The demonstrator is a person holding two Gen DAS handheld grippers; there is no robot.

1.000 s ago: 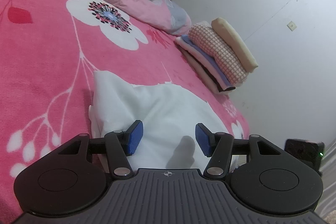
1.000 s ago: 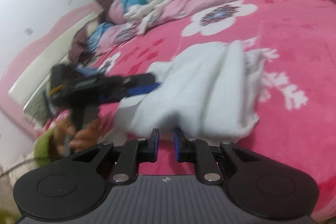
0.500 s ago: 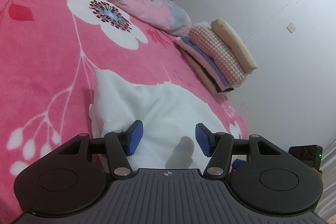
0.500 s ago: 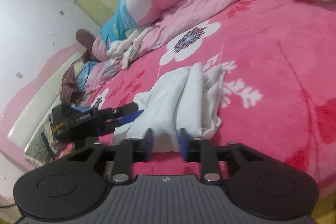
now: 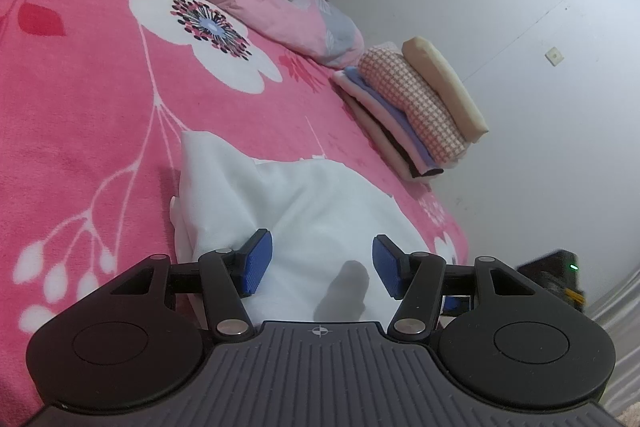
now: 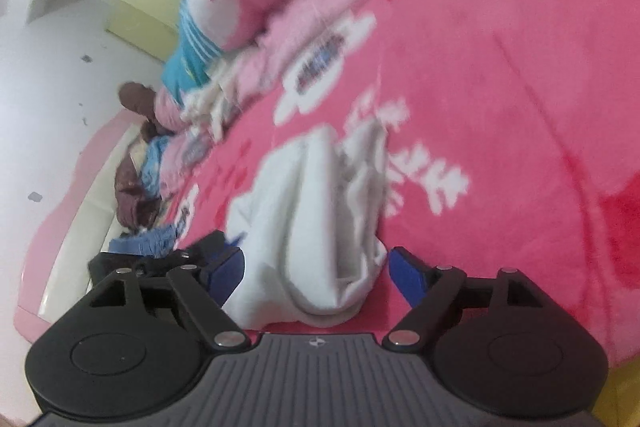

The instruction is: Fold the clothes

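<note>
The white garment [image 5: 304, 211] lies bunched on the pink floral blanket [image 5: 80, 115], near the blanket's front edge, in front of both grippers. A stack of folded clothes [image 5: 412, 111] sits at the blanket's far right edge, well apart from the garment.

Left gripper [image 5: 322, 265]: jaws stand about half open over the garment's near portion. The pads show cloth between them but do not press on it; nothing is held.

Right gripper [image 6: 316, 273]: jaws are opening and already stand wide. The garment's rolled near end lies between them, and the pads appear clear of it on both sides. The view is blurred, so light contact cannot be ruled out.

Handling, as judged: the fabric is thin, light and fully limp. It will sag and drape when lifted and will not hold a crease unaided. Breakage is no concern; the risk is slippage and pinching several layers at once. Take hold at a single hem or corner at the garment's outer edge, one gripper per corner, and draw it flat before folding.
</note>
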